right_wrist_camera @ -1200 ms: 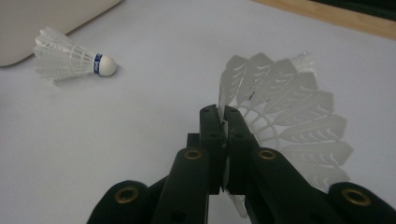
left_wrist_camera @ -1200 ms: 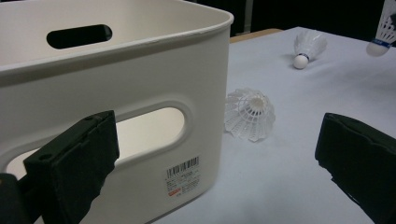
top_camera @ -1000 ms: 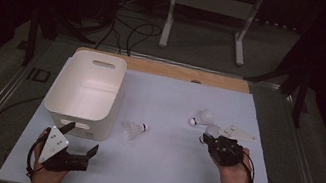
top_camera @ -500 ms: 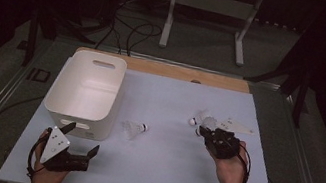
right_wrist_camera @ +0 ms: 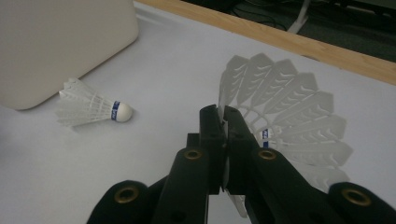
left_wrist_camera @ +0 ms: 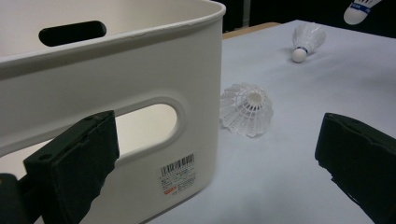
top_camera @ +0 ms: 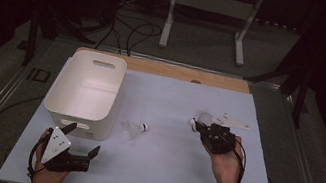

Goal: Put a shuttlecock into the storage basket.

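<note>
Your right gripper (top_camera: pixel 206 128) has its jaws pressed together on the feather skirt of a white shuttlecock (right_wrist_camera: pixel 289 116); in the right gripper view the thin feather edge is pinched between the two black jaws, and the skirt fans out to the right of them. In the high view that gripper sits toward the right side of the tabletop (top_camera: pixel 162 172), about midway between its far and near edges, with your right hand (top_camera: pixel 225 164) behind it, and you cannot tell from the pictures whether the shuttlecock is resting on the surface or lifted off it. Your left gripper (top_camera: pixel 83 146) is wide open and holds nothing, its jaws spread well apart near the near left corner of the tabletop, just in front of the white bin (top_camera: pixel 85 90); one jaw lies close to the bin's near wall, but you cannot tell whether it touches. The bin stands upright along the left side of the tabletop, with handle slots in its end walls and a barcode label on the near wall; what you can see of its inside is bare white. A second shuttlecock (top_camera: pixel 134 128) lies on its side just right of the bin's near right corner, its cork pointing right.
</note>
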{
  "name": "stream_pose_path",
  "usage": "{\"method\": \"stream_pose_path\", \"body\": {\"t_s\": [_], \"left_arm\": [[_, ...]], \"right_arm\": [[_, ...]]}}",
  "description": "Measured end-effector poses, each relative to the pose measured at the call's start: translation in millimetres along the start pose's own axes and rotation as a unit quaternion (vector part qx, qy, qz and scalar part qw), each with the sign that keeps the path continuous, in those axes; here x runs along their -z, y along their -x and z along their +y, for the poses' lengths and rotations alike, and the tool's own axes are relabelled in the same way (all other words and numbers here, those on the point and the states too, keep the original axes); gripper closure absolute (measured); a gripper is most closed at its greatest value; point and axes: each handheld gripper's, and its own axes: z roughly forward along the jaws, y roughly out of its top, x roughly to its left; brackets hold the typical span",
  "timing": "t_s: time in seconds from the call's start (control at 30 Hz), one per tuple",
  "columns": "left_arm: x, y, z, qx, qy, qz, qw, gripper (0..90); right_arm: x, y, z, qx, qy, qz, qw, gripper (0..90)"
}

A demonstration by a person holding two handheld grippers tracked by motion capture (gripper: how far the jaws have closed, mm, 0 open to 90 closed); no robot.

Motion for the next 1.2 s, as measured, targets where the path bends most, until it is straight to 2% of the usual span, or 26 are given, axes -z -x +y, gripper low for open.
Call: {"method": "stream_pose_path", "body": {"t_s": [0.23, 1.2], "left_arm": [[-0.1, -0.1, -0.1, 0.0, -0.001, 0.0, 1.0, 0.3], [0.0, -0.2, -0.1, 0.0, -0.001, 0.001, 1.0, 0.3]], "right_arm": [[-2.6, -2.3, 6.4, 0.001, 0.003, 0.005, 1.0, 89.0], [-8.9, -27.9, 40.8, 0.026, 0.031, 0.022, 0.9989, 89.1]]}}
